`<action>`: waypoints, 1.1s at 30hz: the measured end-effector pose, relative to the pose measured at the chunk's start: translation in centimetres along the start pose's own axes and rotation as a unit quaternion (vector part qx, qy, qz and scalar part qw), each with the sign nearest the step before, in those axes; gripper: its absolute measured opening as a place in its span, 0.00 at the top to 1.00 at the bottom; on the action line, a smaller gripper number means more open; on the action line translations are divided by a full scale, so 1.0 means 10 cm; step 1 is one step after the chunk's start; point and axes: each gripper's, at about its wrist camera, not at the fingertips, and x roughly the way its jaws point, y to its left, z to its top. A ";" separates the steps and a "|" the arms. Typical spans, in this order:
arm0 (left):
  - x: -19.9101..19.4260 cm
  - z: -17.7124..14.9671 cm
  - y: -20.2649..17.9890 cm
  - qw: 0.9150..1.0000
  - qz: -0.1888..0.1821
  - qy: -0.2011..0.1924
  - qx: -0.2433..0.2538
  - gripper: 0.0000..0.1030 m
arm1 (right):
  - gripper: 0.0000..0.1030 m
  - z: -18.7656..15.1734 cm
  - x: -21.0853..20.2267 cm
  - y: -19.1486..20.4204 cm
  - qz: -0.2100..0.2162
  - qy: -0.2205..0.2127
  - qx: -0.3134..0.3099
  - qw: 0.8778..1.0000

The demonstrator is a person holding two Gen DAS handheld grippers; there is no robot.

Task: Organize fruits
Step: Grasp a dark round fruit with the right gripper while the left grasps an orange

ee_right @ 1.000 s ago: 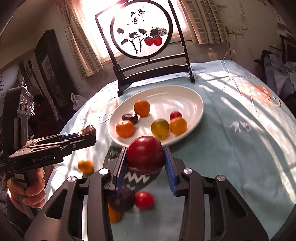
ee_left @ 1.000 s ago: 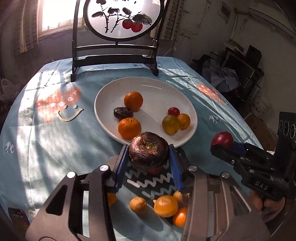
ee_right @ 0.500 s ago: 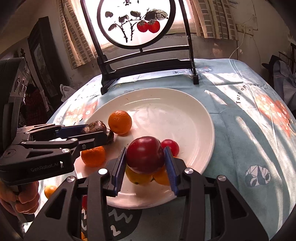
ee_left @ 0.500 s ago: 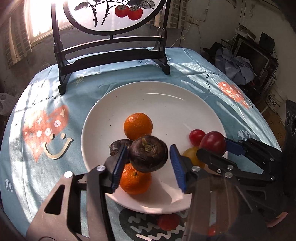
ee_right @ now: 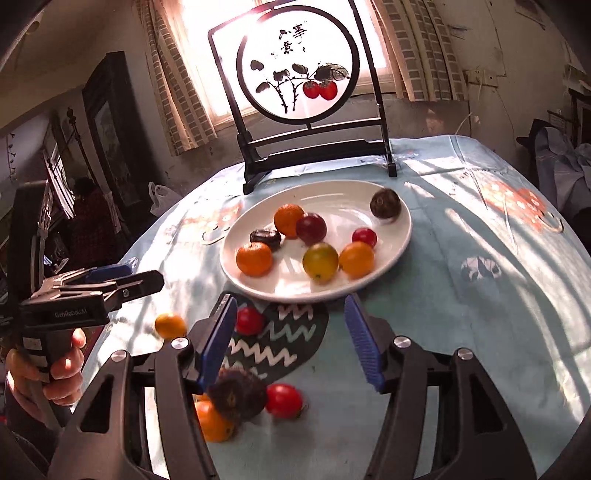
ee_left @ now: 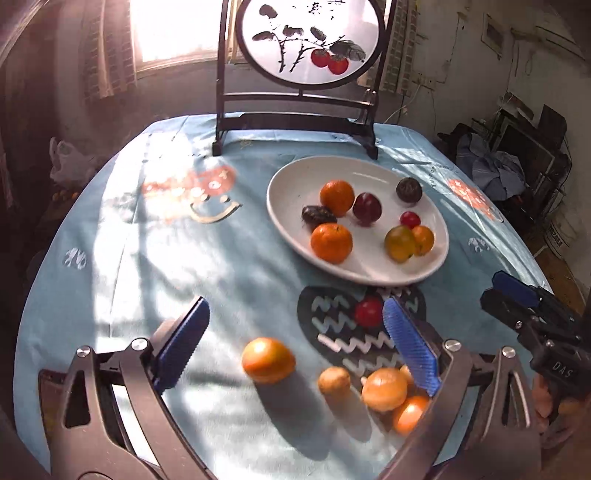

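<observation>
Harsh window (ee_left: 173, 29) backlight, fisheye-warped edges

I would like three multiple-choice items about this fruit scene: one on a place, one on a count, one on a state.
1. Where is the round dark purple fruit?
A. far rim of the white oval plate
B. tablecloth
C. in a gripper

2. How many fruits lie on the plate?
A. five
B. eight
C. eleven

3. How are the left hand-held gripper and right hand-held gripper?
A. both holding fruit
B. one holding
C. both open, empty

Key: A, it rests by the plate's far edge; B, eight are countable; C, nothing sits between the blue pads.
</observation>
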 end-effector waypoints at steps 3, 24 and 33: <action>-0.07 -0.36 0.11 1.000 0.003 0.014 -0.025 0.06 | 0.39 -0.25 -0.15 0.05 0.006 0.003 0.031 1.000; -0.23 -0.86 0.27 0.998 -0.031 -0.021 -0.047 0.06 | 0.38 -0.49 0.09 0.54 -0.052 0.040 -0.012 0.998; -0.23 -0.86 0.26 0.998 -0.038 -0.021 -0.042 0.06 | 0.38 -0.42 0.25 0.57 -0.059 0.066 -0.059 0.994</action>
